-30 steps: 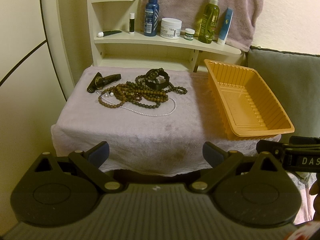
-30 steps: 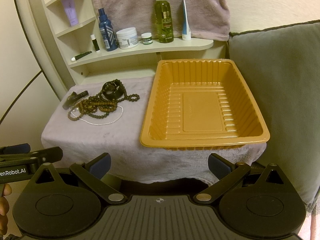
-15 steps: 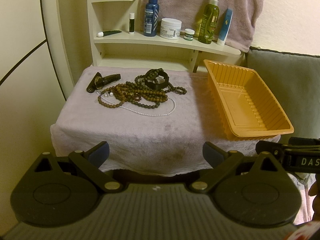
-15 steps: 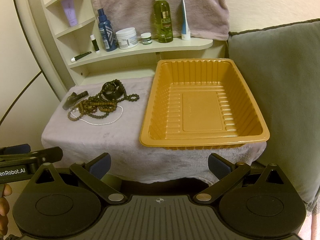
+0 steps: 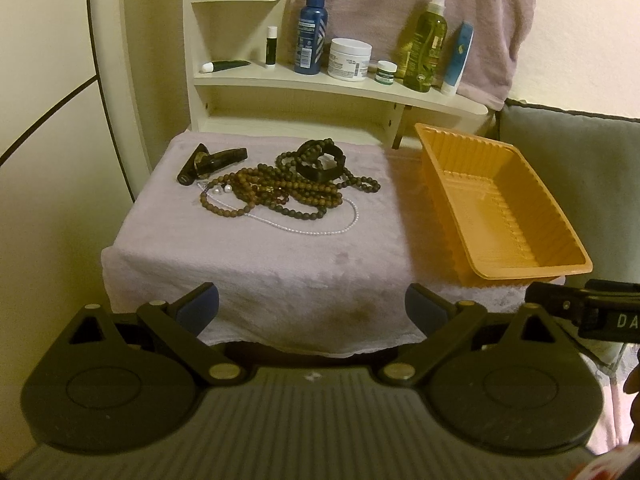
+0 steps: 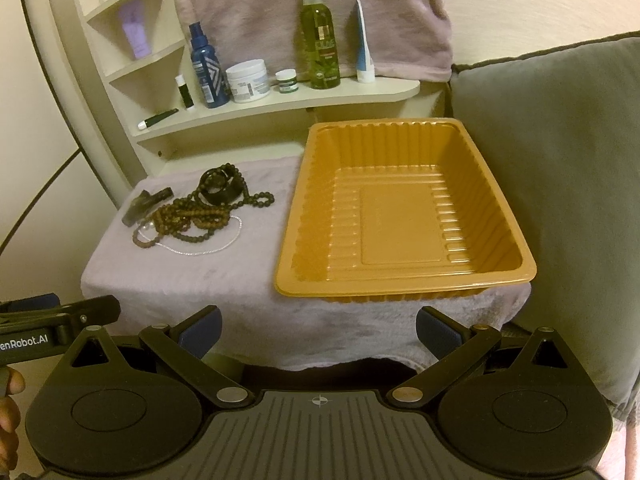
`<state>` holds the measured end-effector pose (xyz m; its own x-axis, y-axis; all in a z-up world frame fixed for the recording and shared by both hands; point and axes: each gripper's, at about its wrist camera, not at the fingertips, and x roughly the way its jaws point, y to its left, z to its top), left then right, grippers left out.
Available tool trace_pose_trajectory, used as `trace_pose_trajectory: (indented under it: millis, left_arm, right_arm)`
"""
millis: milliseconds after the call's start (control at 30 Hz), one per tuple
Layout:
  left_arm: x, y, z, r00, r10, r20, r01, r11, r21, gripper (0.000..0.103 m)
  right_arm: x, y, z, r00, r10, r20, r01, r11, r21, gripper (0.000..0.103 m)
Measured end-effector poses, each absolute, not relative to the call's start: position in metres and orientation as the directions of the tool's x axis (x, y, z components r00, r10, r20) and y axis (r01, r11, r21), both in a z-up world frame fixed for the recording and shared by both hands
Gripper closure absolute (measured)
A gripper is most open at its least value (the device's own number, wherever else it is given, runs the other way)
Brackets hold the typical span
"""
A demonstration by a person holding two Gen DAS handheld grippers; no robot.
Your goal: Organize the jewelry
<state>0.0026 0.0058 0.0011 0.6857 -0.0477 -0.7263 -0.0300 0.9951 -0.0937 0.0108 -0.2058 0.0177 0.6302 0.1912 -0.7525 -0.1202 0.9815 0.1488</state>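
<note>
Both tongs stand wide apart and hold nothing: left tongs [image 5: 312, 306] and right tongs [image 6: 318, 326] sit at the near edge of the towel-covered table [image 5: 256, 264]. Bead necklaces [image 5: 280, 192], a pearl strand [image 5: 320, 230], a black bracelet [image 5: 320, 162] and a dark clip [image 5: 212, 164] lie tangled at the table's far left. The orange tray [image 6: 404, 286] sits to their right, apart from them.

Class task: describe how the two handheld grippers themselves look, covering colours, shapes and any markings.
The left gripper and right gripper match: matte black bodies with ribbed centres, two round discs, angled black linkage arms with brass-coloured pivot pins, and dark blue finger pads. White lettering on the left gripper's side reads "enRobot.AI"; the right's shows "DA".
</note>
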Motion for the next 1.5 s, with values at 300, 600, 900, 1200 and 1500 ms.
trace_pose_trajectory:
  millis: [300,600,900,1200,1500]
  left_arm:
    - [0.014,0.018,-0.005,0.704,-0.045,-0.709,-0.019,0.996,-0.082,0.004]
    - [0.030,0.036,-0.010,0.721,-0.032,-0.693,-0.032,0.996,-0.080,0.004]
    - [0.048,0.043,-0.018,0.730,-0.040,-0.682,-0.027,0.996,-0.088,0.004]
    - [0.065,0.041,-0.023,0.736,-0.062,-0.674,-0.013,0.994,-0.106,0.005]
    - [0.076,0.033,-0.029,0.721,-0.064,-0.690,-0.006,0.995,-0.098,0.005]
  right_arm:
    - [0.015,-0.215,0.014,0.653,0.189,-0.734,-0.110,0.982,0.155,0.001]
    - [0.020,-0.231,0.011,0.696,0.148,-0.702,-0.074,0.988,0.135,0.001]
    - [0.030,-0.266,0.006,0.765,0.052,-0.642,0.003,0.996,0.085,0.001]
    - [0.055,-0.307,-0.015,0.765,-0.026,-0.643,0.083,0.995,0.058,0.015]
    - [0.075,-0.338,-0.044,0.748,-0.007,-0.663,0.109,0.988,0.113,0.038]
